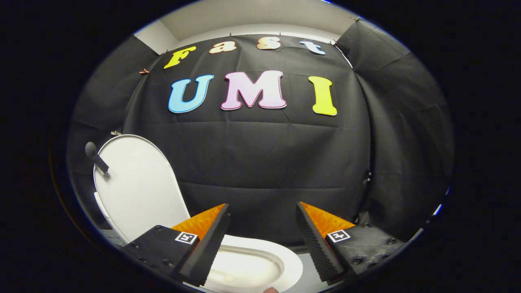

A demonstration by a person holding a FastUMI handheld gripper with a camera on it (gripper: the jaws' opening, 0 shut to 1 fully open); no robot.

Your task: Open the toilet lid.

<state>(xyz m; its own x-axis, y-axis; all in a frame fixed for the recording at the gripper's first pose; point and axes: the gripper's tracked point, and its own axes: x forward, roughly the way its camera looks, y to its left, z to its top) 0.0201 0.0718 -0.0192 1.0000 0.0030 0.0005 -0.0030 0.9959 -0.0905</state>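
Note:
The white toilet lid (136, 183) stands raised, leaning back to the left of my fingers, with a dark knob-like handle (94, 156) sticking out at its upper left edge. Below and between my fingers lies the white toilet seat and bowl (252, 264), uncovered. My gripper (262, 211) is open, its fingers spread wide with nothing between them. It hovers above the bowl and clear of the lid, which sits just beyond the left finger (211, 240).
The black cloth wall (264, 162) hangs close behind the toilet and wraps round on both sides. A pale floor strip (311, 280) shows right of the bowl. A small rounded object (270, 290) peeks in at the near rim.

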